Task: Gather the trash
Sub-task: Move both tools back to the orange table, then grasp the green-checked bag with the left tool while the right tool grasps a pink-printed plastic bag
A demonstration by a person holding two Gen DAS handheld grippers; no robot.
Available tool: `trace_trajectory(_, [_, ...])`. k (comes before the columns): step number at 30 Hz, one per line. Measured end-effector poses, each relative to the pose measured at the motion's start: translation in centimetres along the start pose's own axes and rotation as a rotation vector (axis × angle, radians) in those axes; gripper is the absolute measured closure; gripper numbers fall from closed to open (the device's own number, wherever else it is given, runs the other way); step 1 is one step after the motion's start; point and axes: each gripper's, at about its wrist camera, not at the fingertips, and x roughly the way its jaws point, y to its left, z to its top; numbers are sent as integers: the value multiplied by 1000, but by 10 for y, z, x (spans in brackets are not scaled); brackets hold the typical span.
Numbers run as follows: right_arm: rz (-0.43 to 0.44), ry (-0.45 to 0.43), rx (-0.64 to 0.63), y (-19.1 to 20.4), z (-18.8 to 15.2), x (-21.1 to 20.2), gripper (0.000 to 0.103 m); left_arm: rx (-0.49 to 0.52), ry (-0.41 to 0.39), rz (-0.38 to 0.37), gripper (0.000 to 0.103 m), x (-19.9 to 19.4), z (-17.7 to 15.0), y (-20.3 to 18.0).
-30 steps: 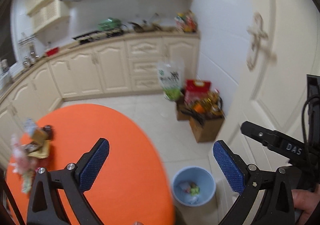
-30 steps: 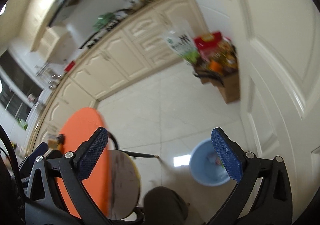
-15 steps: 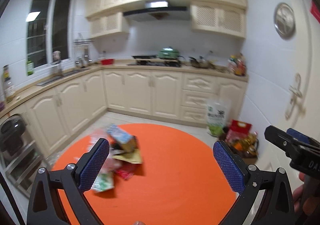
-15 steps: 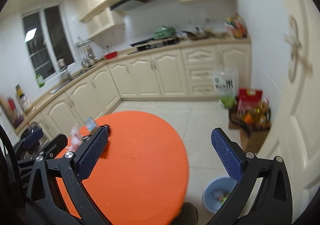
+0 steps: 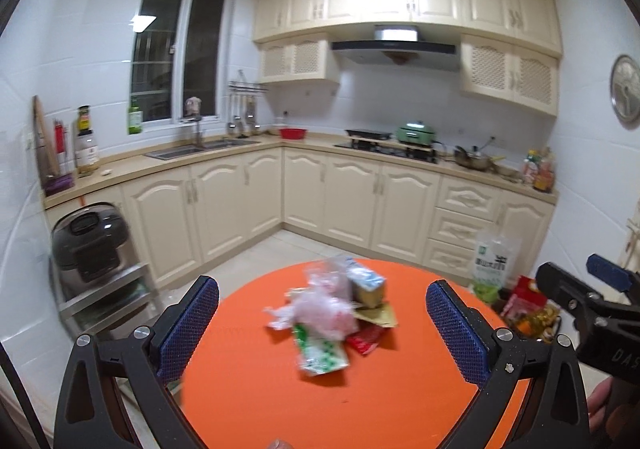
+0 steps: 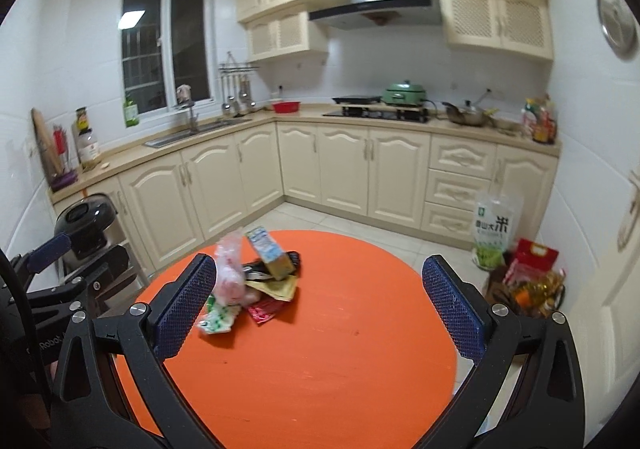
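Hovering over orange table [image 5: 360,401], both grippers [image 5: 322,329] [image 6: 320,301] agape, empty; trash pile [image 5: 336,313] mid-table.

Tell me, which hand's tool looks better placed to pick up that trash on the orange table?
Left, probably. The left tool is open with the trash pile framed squarely between its pads. The right tool, also open and empty, sees the pile off to its left side.

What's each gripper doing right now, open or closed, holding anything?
Left gripper: open, holding nothing, above the orange table.
Right gripper: open, holding nothing.
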Motion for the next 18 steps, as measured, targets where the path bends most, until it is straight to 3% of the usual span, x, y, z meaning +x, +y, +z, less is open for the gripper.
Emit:
trace_trajectory(8, [14,63,-38,8,-19,25,0,-46,99,60,1,13,-18,8])
trace_trajectory(18, [32,213,-34,3,-47,87,0,-54,250,29,1,86,10,-1])
